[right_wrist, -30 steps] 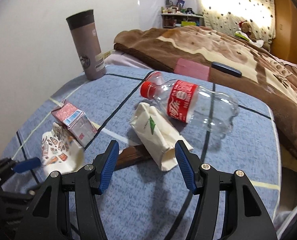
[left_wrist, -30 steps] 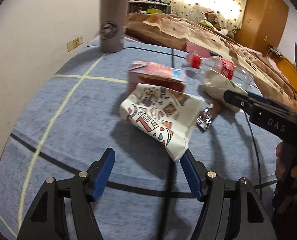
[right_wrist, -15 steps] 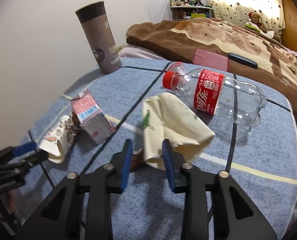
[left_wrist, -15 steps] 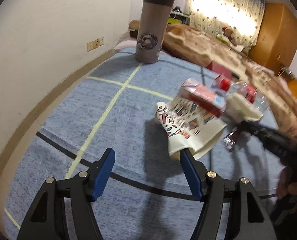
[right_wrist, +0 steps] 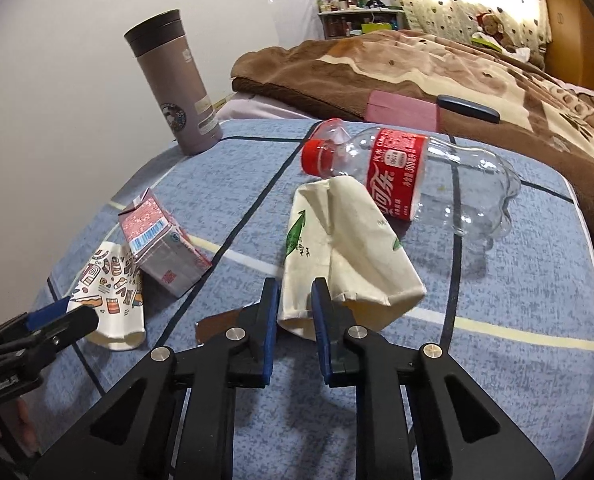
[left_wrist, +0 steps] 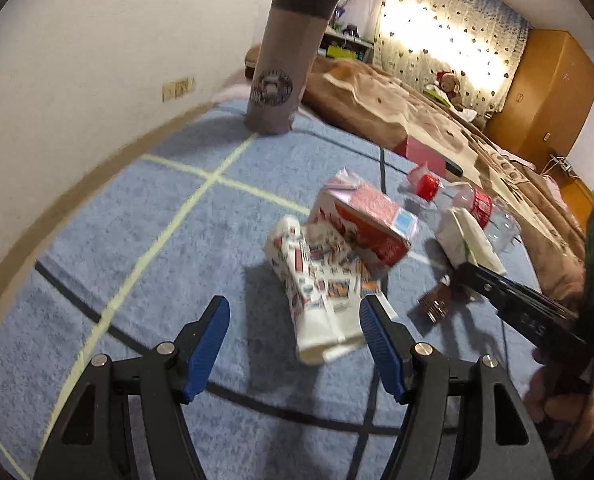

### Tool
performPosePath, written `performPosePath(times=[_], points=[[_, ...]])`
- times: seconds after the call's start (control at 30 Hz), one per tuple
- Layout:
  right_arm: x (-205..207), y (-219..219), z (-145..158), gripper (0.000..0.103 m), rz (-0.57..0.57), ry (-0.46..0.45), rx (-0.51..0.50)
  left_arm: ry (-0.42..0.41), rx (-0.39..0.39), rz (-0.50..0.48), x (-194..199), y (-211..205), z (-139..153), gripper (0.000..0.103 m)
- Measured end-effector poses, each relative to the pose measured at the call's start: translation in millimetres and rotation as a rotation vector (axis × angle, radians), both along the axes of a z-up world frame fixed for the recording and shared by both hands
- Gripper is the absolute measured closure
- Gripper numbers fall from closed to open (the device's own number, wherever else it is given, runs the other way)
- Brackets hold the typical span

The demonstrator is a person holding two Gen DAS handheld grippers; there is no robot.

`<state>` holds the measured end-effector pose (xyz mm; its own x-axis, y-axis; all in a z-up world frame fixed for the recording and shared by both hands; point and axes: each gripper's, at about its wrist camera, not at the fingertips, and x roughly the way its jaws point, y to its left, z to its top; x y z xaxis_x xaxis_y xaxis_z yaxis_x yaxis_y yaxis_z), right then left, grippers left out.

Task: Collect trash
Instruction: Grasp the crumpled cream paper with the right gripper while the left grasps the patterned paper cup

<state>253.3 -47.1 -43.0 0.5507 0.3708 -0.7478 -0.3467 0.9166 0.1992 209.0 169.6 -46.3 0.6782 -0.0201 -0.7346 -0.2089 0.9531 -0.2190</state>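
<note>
Trash lies on a blue cloth-covered table [left_wrist: 145, 216]. My left gripper [left_wrist: 295, 340] is open, its fingers on either side of a crushed patterned paper cup [left_wrist: 321, 292], also in the right wrist view [right_wrist: 109, 292]. A pink carton [left_wrist: 367, 228] leans on that cup. My right gripper [right_wrist: 293, 312] is shut on the rim of a crushed white paper cup with green print [right_wrist: 337, 248]. An empty clear cola bottle [right_wrist: 425, 176] with a red cap lies behind it. A brown wrapper [left_wrist: 437, 300] lies under the white cup.
A tall grey thermos [right_wrist: 173, 80] stands at the table's far left corner near the wall. A bed with a brown blanket [right_wrist: 437, 60] runs behind the table, with a pink box [right_wrist: 401, 108] and a dark remote [right_wrist: 469, 108] on it.
My right gripper has closed on the white paper cup's rim. My left gripper has shifted so that the patterned cup lies between its open fingers.
</note>
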Motion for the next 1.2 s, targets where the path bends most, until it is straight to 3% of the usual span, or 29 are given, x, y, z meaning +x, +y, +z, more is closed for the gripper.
performPosePath(times=[0.33, 0.5, 0.67, 0.8, 1.2], points=[[6.9, -5.2, -5.0, 0.086, -0.005, 0.009, 0.052, 0.063, -0.003, 0.01, 19.3, -2.8, -15.5, 0.051], [7.2, -7.8, -6.5, 0.086, -0.025, 0.007, 0.054, 0.056, -0.022, -0.01, 20.8, -4.9, -15.0, 0.07], [4.6, -6.0, -5.7, 0.088, -0.031, -0.006, 0.036, 0.034, -0.006, -0.021, 18.9, -8.8, -11.2, 0.082], [2.4, -8.6, -4.0, 0.094, -0.041, -0.019, 0.026, 0.025, -0.014, -0.021, 16.7, -6.8, -10.1, 0.082], [-10.7, -11.9, 6.9, 0.096, -0.044, -0.043, 0.045, 0.002, 0.008, -0.049, 0.1, -15.2, -0.5, 0.082]])
